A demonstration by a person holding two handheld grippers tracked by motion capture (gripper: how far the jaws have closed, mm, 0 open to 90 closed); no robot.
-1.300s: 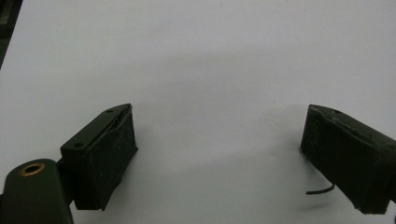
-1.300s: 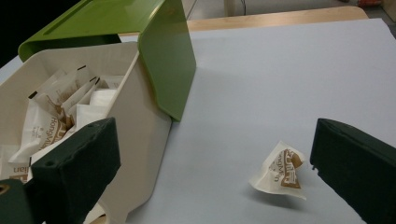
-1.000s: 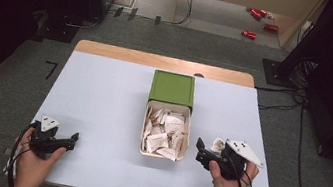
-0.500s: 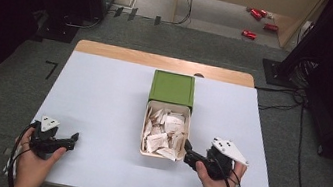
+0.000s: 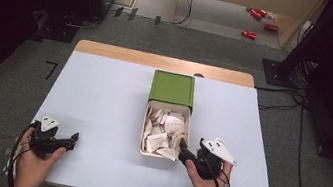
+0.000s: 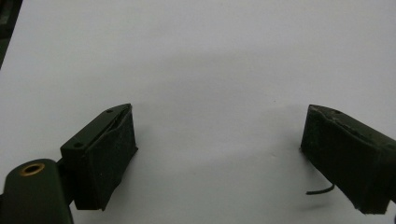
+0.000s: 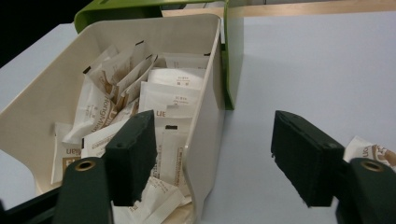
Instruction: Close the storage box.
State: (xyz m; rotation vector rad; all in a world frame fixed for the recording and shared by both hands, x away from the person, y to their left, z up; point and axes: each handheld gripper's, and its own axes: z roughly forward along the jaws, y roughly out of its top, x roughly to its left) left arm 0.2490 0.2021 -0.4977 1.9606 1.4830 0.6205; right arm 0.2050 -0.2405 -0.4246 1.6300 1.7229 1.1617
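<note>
A cream plastic drawer-like tray (image 5: 144,135) stands near the middle of the pale blue-white tabletop (image 5: 102,103), pulled out toward the person from a green box-shaped sleeve (image 5: 172,87) that still covers its far end. The tray is heaped with small white and brown paper sachets (image 5: 164,132), lying at all angles. The right gripper (image 5: 184,155), held in the person's right hand (image 5: 205,186), sits at the tray's near right corner; in the right gripper view its two black jaws straddle the tray's right wall (image 7: 205,140), one jaw inside over the sachets and the other outside above the table. The jaws have just been closing and now stand at a middling gap with the wall between them, the pads not yet pressing on it. One more white sachet (image 7: 371,151) lies on the table just behind the outer jaw. The left gripper (image 5: 68,140), in the left hand (image 5: 34,163), rests on the table near the front left edge, well apart from the tray, its jaws spread wide over bare tabletop with nothing between them.
</note>
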